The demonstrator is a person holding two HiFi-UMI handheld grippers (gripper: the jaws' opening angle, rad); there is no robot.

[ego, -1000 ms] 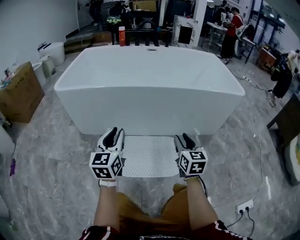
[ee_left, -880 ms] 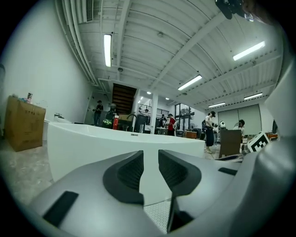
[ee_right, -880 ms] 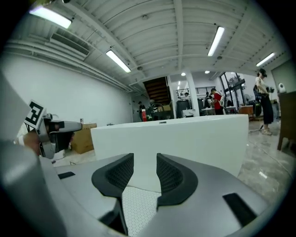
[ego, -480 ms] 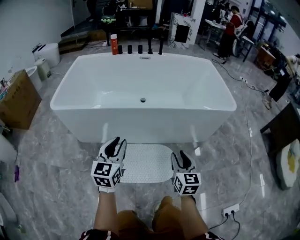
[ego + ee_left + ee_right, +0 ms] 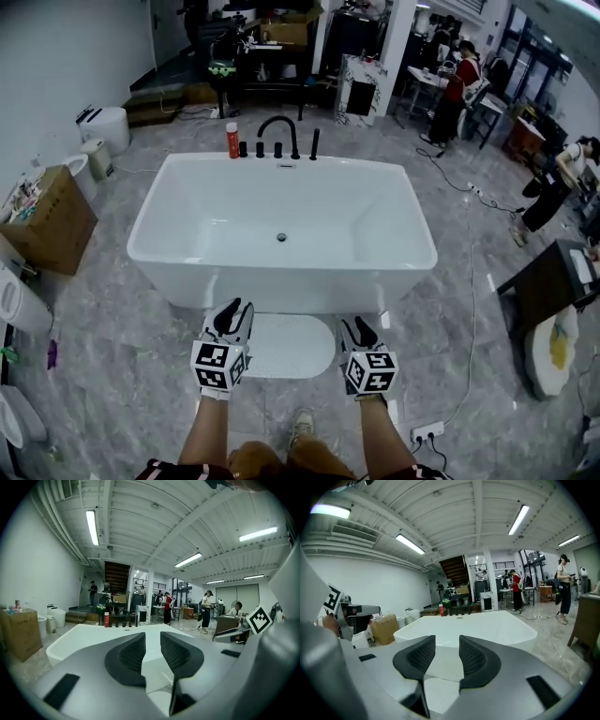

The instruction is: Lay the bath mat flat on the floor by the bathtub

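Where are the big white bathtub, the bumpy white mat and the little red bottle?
White rectangular bathtub [image 5: 309,289]: head view, on its front wall.
White bumpy bath mat [image 5: 291,345]: head view, on its middle.
Small red bottle [image 5: 232,143]: head view, on its body.

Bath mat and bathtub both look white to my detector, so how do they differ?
The bath mat lies flat on the floor; the bathtub stands tall with deep walls. The bath mat is far narrower than the bathtub. The bath mat looks dotted, the bathtub smooth. Both are white with rounded corners.
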